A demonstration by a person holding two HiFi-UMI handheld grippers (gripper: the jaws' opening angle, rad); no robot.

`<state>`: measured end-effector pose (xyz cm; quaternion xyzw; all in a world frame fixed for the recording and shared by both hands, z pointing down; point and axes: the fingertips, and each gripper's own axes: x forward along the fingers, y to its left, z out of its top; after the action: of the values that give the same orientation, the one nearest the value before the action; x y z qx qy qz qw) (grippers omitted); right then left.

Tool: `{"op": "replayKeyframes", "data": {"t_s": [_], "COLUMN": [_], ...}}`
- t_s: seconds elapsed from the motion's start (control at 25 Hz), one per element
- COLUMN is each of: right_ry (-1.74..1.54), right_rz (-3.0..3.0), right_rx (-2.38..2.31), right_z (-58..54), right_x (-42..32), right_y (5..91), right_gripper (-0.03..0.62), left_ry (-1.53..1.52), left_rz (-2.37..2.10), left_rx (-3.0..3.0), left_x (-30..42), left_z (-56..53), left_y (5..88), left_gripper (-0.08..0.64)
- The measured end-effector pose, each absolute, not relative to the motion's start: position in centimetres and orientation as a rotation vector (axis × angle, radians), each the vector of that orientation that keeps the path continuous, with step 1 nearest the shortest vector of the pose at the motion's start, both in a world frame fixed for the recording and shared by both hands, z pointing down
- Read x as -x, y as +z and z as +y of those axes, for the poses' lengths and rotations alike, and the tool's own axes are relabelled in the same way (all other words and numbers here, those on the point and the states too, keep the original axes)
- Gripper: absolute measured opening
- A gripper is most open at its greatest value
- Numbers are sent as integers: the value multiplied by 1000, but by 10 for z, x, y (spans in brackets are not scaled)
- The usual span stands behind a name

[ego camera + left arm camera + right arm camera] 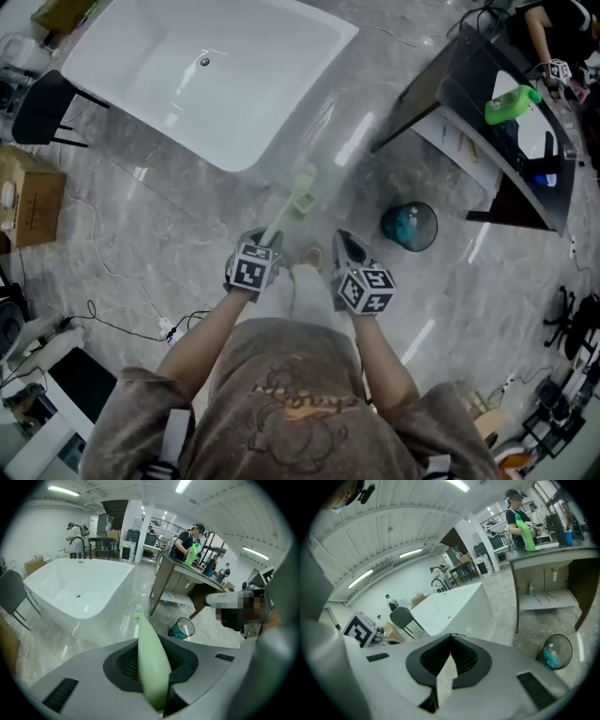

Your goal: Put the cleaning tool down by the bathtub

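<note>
The cleaning tool [292, 199] is a pale green long-handled brush. My left gripper [265, 236] is shut on its handle, and the brush head hangs above the grey floor just off the corner of the white bathtub [253, 84]. In the left gripper view the green handle [143, 631] runs out between the jaws of the left gripper [150, 645] toward the tub [79, 592]. My right gripper [344, 246] is beside it on the right, shut with nothing in it. In its own view the right gripper [451, 637] shows its tips meeting, with the bathtub [454, 606] beyond.
A round bin [409, 226] holding a blue bottle stands on the floor to the right. Behind it is a dark desk [469, 89] with a green bottle [511, 101] and a person beside it. A black chair [37, 108] and a cardboard box [28, 197] are left of the tub, and cables lie on the floor.
</note>
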<state>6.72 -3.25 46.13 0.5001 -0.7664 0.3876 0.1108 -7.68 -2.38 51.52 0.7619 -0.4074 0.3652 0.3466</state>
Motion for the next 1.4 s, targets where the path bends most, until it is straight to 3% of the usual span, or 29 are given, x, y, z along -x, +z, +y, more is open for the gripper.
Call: {"op": "replayKeyframes", "data": {"t_s": [1.4], "right_ry": [1205], "right_rz": [-2145], "right_rx": [-1527], "right_z": [-38], "right_x": [-78], "right_y": [669], "right_gripper": [0], "left_ry": [1043], "left_rz": [-960], "left_rx": [-1892], "left_x": [50], "left_z": [-37], "left_y": [751], "left_gripper": [83]}}
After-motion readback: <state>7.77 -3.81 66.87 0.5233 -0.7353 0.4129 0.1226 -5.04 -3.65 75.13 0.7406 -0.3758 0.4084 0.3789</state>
